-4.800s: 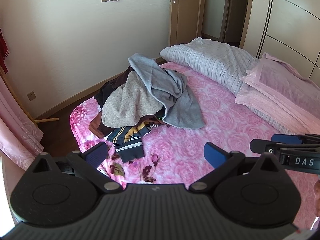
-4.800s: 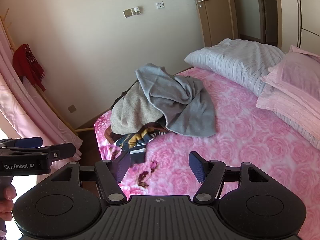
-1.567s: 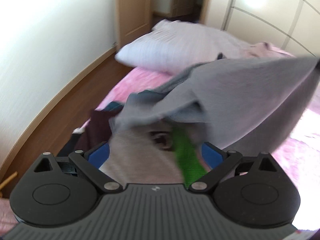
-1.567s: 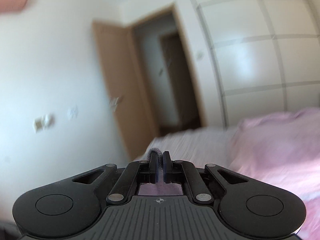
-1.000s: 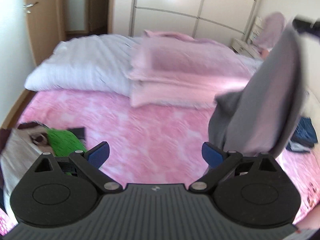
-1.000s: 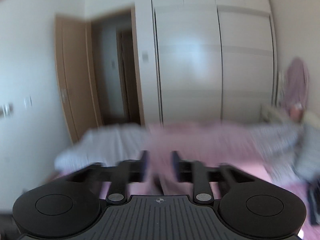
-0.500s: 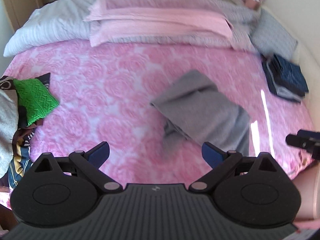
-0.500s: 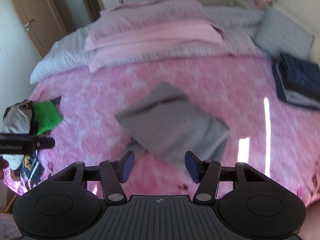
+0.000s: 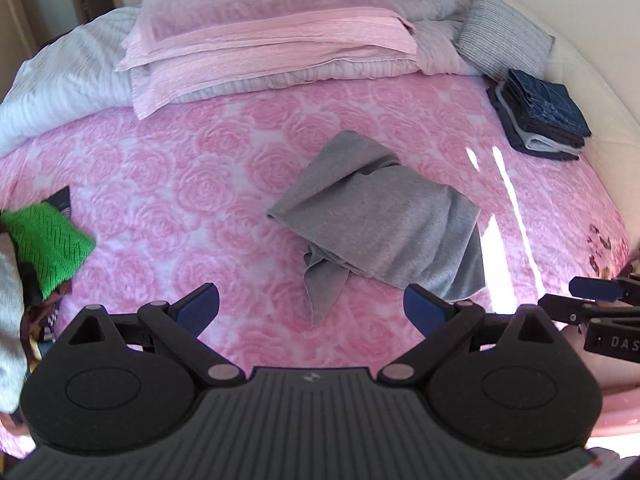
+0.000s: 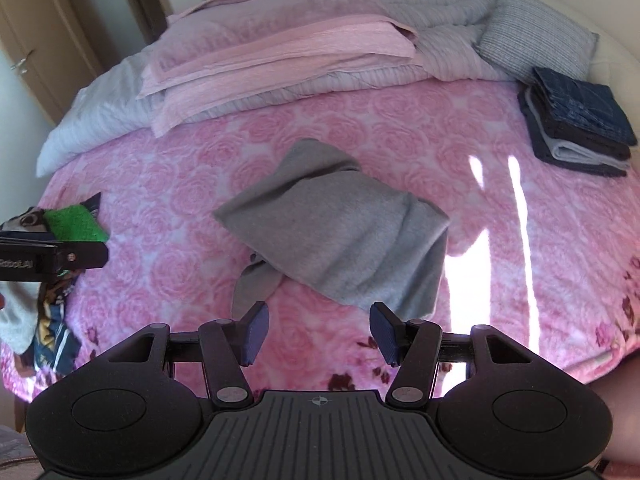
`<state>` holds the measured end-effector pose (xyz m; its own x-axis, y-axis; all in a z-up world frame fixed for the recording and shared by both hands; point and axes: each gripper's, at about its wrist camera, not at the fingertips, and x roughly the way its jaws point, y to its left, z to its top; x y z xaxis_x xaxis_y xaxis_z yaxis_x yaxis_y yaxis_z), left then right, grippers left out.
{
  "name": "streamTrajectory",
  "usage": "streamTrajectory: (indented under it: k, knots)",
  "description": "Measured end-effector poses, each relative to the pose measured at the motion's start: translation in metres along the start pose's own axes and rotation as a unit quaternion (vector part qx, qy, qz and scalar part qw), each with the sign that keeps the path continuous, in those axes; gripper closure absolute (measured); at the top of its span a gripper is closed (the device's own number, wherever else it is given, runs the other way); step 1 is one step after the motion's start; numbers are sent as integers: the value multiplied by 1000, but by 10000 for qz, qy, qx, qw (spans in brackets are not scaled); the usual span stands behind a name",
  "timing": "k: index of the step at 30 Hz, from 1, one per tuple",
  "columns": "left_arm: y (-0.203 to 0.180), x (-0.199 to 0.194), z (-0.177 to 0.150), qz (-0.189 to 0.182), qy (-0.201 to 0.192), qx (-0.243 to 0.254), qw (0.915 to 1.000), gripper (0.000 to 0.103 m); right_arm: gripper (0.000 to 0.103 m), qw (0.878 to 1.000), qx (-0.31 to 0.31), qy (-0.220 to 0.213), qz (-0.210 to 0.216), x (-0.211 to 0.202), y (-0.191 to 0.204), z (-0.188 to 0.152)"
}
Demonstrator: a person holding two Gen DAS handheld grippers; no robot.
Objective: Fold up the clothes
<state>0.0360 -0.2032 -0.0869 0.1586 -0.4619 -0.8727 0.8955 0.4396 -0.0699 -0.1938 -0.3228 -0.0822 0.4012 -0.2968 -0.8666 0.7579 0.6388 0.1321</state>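
A crumpled grey garment (image 9: pixel 380 224) (image 10: pixel 340 228) lies loose on the pink rose-patterned bedspread (image 9: pixel 168 184) (image 10: pixel 168 216), in the middle of the bed. My left gripper (image 9: pixel 311 307) hovers above its near edge, open, with nothing between its blue pads. My right gripper (image 10: pixel 319 332) also stands open and empty just short of the garment's near edge. In the left wrist view the right gripper (image 9: pixel 600 300) shows at the right edge; in the right wrist view the left gripper (image 10: pixel 52 256) shows at the left edge.
A pile of unfolded clothes, a green knit (image 9: pixel 44 244) (image 10: pixel 74 224) on top, sits at the bed's left edge. A stack of folded dark garments (image 9: pixel 540 116) (image 10: pixel 576 120) lies at the far right. Pink pillows (image 9: pixel 260 36) (image 10: pixel 276 48) and a grey cushion (image 10: pixel 532 36) line the back.
The grey garment hung from the shut right gripper, was carried over from the pile and released onto the middle of the bed. Both grippers have since sunk closer to it and tilted down.
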Motion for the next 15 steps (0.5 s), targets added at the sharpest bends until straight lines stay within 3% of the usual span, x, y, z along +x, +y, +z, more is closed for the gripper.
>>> streamTrajectory:
  k: [15]
  knots:
    - [27, 25, 12, -340, 126, 520, 9980, 6, 50, 9982, 490, 157, -323, 27, 14, -12]
